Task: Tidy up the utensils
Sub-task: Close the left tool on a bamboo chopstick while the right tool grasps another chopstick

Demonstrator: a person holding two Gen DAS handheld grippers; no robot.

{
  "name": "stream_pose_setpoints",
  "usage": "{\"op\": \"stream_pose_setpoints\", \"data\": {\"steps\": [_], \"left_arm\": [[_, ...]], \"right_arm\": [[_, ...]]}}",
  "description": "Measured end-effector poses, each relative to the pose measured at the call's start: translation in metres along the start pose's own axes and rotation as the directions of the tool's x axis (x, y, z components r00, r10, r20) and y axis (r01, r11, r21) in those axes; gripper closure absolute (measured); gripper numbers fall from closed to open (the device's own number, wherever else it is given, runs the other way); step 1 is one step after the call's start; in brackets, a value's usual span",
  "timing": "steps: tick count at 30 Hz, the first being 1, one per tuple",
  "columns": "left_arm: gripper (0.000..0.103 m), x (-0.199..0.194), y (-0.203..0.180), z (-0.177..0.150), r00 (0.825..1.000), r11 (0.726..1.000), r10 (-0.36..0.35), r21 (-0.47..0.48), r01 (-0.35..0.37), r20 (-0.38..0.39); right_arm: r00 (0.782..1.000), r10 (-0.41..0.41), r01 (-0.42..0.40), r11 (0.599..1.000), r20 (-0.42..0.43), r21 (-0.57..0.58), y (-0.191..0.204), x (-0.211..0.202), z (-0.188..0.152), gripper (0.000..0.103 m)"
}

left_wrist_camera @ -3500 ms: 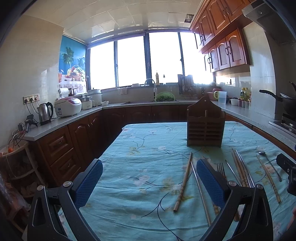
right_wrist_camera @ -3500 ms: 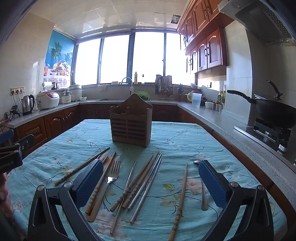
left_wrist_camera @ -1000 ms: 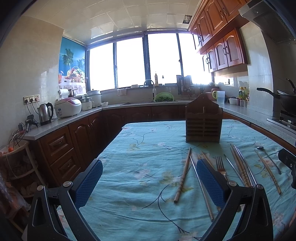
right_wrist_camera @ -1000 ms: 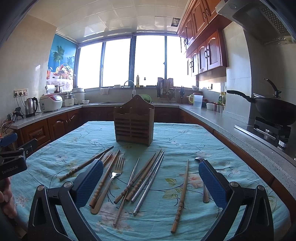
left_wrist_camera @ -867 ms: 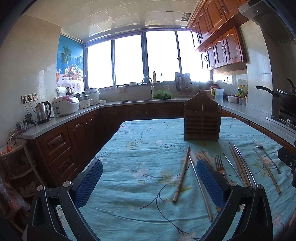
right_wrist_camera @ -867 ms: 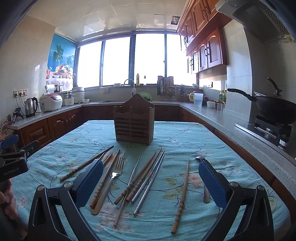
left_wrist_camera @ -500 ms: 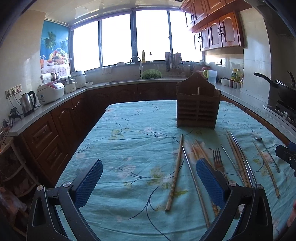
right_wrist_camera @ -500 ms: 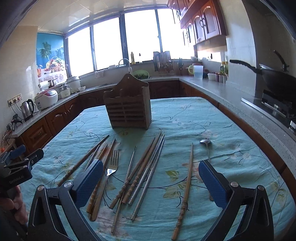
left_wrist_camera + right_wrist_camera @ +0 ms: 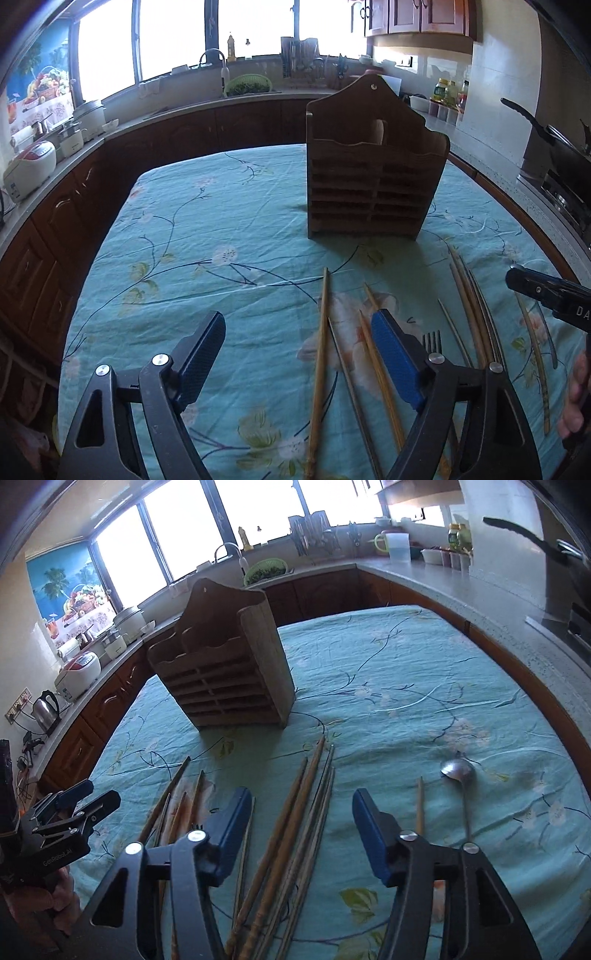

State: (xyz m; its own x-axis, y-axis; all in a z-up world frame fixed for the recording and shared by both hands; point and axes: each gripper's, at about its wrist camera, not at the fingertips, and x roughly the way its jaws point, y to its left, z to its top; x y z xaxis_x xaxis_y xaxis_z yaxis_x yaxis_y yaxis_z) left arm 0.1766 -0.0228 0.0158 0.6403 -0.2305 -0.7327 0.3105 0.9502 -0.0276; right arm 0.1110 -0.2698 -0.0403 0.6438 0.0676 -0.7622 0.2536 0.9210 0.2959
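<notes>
Left wrist view: the left gripper point(image 9: 297, 350) hangs low over the surface point(image 9: 221, 229), jaws wide and holding nothing. A bamboo chopstick point(image 9: 320, 354) lies between its fingers, pointing toward the holder point(image 9: 373, 184); two more chopsticks point(image 9: 380, 369) lie just beside the right finger point(image 9: 393, 354), partly hidden by it. A fork point(image 9: 433, 341) shows its tines just past that finger. Farther right lies a bundle of long chopsticks point(image 9: 472, 310), and beyond it a single mottled chopstick point(image 9: 535, 365), close under the right gripper point(image 9: 546, 291), which enters at the frame edge.

Right wrist view: the right gripper point(image 9: 301, 823) is also wide open and empty, poised over the bundle of long chopsticks point(image 9: 295, 834), which runs between its fingers toward the holder point(image 9: 225, 664). A single chopstick point(image 9: 420, 808) lies just outside the right finger point(image 9: 373, 834), and a steel spoon point(image 9: 460, 779) lies near it, bowl pointing away from the camera. Left of the left finger point(image 9: 231, 830) lie further chopsticks point(image 9: 173, 805), fanned and partly overlapping. The left gripper point(image 9: 79, 805) appears at the left edge.

The wooden holder stands upright on the floral cloth, well apart from both grippers, its slatted front facing the utensils; its compartments look empty from here. All utensils rest flat on the surface.
</notes>
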Motion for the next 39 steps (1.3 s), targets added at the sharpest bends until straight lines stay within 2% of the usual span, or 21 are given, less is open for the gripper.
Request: {"op": "stream_pose_setpoints", "data": {"steps": [4, 6, 9, 13, 18, 22, 23, 24, 25, 26, 28, 32, 39], "left_arm": [[0.033, 0.022, 0.003, 0.022, 0.997, 0.999, -0.033, 0.014, 0.034, -0.07], [0.037, 0.031, 0.005, 0.03, 0.995, 0.999, -0.031, 0.036, 0.035, -0.093], [0.046, 0.043, 0.007, 0.041, 0.991, 0.997, -0.029, 0.063, 0.038, -0.128], [0.049, 0.056, 0.006, 0.049, 0.987, 0.995, -0.037, 0.084, 0.051, -0.159], [0.064, 0.081, 0.007, 0.051, 0.971, 0.991, -0.062, 0.1, 0.086, -0.23], [0.069, 0.081, 0.003, 0.054, 0.979, 0.987, -0.058, 0.134, 0.085, -0.196], [0.076, 0.082, 0.003, 0.054, 0.979, 0.986, -0.065, 0.14, 0.093, -0.192], [0.089, 0.091, -0.001, 0.051, 0.98, 0.985, -0.068, 0.141, 0.095, -0.185], [0.097, 0.092, -0.001, 0.052, 0.98, 0.986, -0.068, 0.138, 0.095, -0.186], [0.099, 0.094, -0.001, 0.053, 0.979, 0.987, -0.074, 0.129, 0.1, -0.192], [0.099, 0.089, 0.003, 0.054, 0.978, 0.987, -0.088, 0.114, 0.111, -0.191], [0.1, 0.053, 0.013, 0.055, 0.985, 0.987, -0.118, 0.095, 0.13, -0.127], [0.1, -0.034, 0.033, 0.06, 0.979, 0.979, -0.2, 0.053, 0.198, 0.036]], "right_arm": [[0.998, -0.003, 0.005, 1.0, -0.066, 0.021, -0.004, 0.036, 0.019, 0.08], [0.996, -0.009, 0.011, 1.0, -0.093, 0.021, -0.006, 0.052, 0.025, 0.085], [0.992, -0.03, 0.032, 0.999, -0.125, 0.014, -0.009, 0.069, 0.032, 0.09], [0.987, -0.046, 0.05, 0.999, -0.156, 0.019, -0.014, 0.081, 0.036, 0.093], [0.985, -0.072, 0.073, 0.997, -0.155, 0.007, -0.012, 0.088, 0.041, 0.096], [0.982, -0.136, 0.128, 0.99, -0.132, -0.066, -0.001, 0.092, 0.041, 0.096], [0.981, -0.15, 0.14, 0.987, -0.126, -0.085, 0.003, 0.093, 0.041, 0.095], [0.98, -0.158, 0.147, 0.985, -0.122, -0.093, 0.004, 0.093, 0.04, 0.095], [0.981, -0.15, 0.14, 0.986, -0.12, -0.09, 0.004, 0.092, 0.039, 0.096], [0.985, -0.123, 0.115, 0.991, -0.123, -0.069, 0.003, 0.091, 0.04, 0.096], [0.991, -0.053, 0.052, 0.999, -0.119, -0.012, -0.001, 0.084, 0.042, 0.098], [0.997, 0.046, -0.045, 0.998, -0.057, 0.035, 0.001, 0.048, 0.044, 0.098], [0.989, 0.127, -0.128, 0.992, 0.07, 0.006, 0.018, -0.029, 0.051, 0.098]]}}
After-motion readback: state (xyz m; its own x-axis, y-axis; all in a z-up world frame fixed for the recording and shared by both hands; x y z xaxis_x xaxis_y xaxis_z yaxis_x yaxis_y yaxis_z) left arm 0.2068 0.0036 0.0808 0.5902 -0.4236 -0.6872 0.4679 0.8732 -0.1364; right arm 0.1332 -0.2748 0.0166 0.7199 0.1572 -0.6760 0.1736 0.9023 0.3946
